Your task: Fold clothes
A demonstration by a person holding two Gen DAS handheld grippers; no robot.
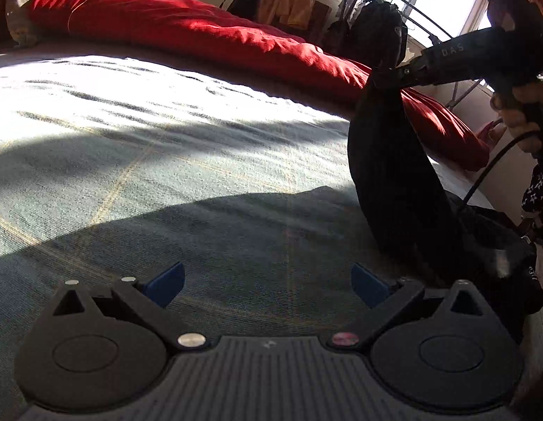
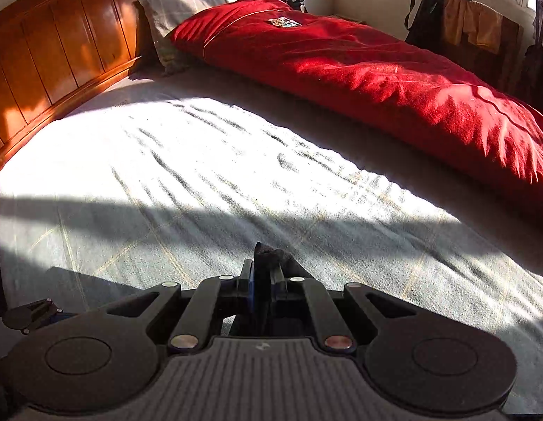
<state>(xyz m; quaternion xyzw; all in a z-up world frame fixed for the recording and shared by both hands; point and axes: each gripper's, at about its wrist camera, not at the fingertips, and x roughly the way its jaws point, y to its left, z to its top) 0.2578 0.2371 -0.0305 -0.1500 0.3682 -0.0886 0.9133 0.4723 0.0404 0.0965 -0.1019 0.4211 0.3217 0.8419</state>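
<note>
A black garment hangs in a long drape at the right of the left wrist view, its lower part heaped on the bed. My right gripper is shut on its top edge and holds it above the bed. In the right wrist view that gripper has its blue pads pressed together on a bunched tip of the black garment. My left gripper stands open low over the bedsheet, just left of the garment, with nothing between its blue fingers.
A red quilt lies along the far side of the bed, a grey pillow at its head by the wooden headboard. A clothes rack and hung clothes stand by the window. A hand grips the right tool.
</note>
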